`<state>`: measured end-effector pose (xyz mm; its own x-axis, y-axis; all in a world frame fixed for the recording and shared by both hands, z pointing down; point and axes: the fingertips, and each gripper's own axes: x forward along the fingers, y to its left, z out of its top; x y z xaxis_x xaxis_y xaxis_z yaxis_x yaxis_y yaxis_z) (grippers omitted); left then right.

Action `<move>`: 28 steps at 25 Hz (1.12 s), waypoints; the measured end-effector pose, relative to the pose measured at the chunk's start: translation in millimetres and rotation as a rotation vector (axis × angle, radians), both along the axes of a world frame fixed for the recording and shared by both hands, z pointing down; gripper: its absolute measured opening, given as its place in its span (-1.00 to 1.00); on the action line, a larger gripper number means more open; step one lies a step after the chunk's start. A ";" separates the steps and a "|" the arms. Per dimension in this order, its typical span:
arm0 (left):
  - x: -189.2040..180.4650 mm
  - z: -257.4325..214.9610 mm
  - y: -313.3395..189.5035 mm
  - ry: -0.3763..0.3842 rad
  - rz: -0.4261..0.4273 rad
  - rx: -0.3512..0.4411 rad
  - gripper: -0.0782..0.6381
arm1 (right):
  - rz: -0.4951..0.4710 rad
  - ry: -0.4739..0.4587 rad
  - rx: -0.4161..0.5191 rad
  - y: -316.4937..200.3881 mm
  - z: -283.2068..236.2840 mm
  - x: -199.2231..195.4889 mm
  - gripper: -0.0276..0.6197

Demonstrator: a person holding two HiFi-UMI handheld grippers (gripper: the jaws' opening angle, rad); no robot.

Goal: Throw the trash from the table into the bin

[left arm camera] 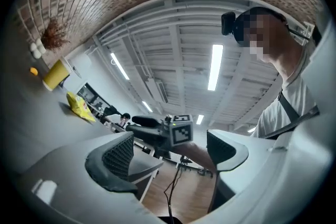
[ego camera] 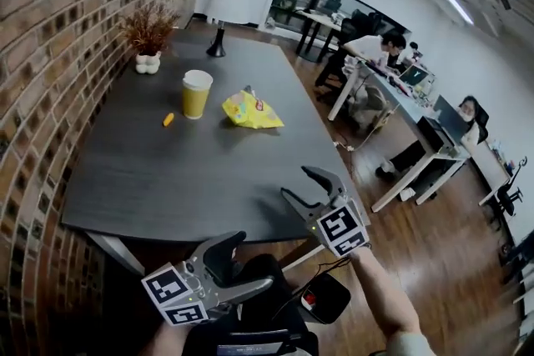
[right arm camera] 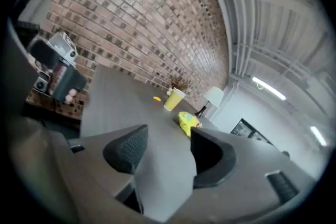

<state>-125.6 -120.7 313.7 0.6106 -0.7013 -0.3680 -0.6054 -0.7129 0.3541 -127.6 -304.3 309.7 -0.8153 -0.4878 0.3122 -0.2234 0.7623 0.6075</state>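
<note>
Holding your right gripper [ego camera: 294, 182] with its jaws spread wide and nothing between them, you have it over the near right corner of the table [ego camera: 167, 179], looking along the tabletop toward the trash. Your left gripper [ego camera: 257, 260] hangs off the table below its near edge, jaws likewise wide apart and empty, tilted up toward the ceiling. The trash lies well apart from both claws, on the far half of the table. One yellow chip bag [ego camera: 251, 110] lies flat and crumpled, its long axis slanting from beside the cup toward the table's right edge. One yellow paper cup [ego camera: 197, 93] with a white lid stands upright just left of it, and one small orange scrap [ego camera: 168, 119] lies left of the cup, pointing toward it. The tabletop is dark grey and matte, set along a brick wall [ego camera: 50, 54]. At its far end stand one potted plant [ego camera: 148, 33] and one lamp [ego camera: 216, 46]. To the right, over a wooden floor [ego camera: 434, 254], two people [ego camera: 380, 46] sit at desks [ego camera: 400, 100].
</note>
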 end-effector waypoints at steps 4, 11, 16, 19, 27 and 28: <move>-28.2 -0.1 16.6 0.021 -0.063 -0.001 0.39 | 0.025 0.166 0.172 -55.5 8.8 -94.2 -0.09; -60.4 8.6 45.3 0.059 -0.148 -0.022 0.38 | 0.104 0.411 0.388 -138.2 61.9 -188.8 -0.09; -77.7 4.2 58.3 0.072 -0.197 -0.018 0.38 | 0.146 0.479 0.439 -172.7 79.0 -204.7 -0.28; -84.1 4.3 62.1 0.078 -0.214 -0.020 0.38 | 0.168 0.408 0.437 -172.6 65.7 -196.5 -0.81; -77.1 11.5 62.2 0.071 -0.195 -0.016 0.38 | -0.027 0.030 0.374 -47.4 -26.0 -142.1 -0.88; -73.8 11.3 61.8 0.069 -0.186 -0.015 0.38 | -0.056 -0.035 0.348 -27.5 -38.2 -127.0 -0.88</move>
<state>-199.4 -58.9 325.0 0.4440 -0.8052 -0.3932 -0.6997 -0.5856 0.4091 -254.6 -331.8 271.5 -0.8512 -0.5140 0.1066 -0.2119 0.5223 0.8260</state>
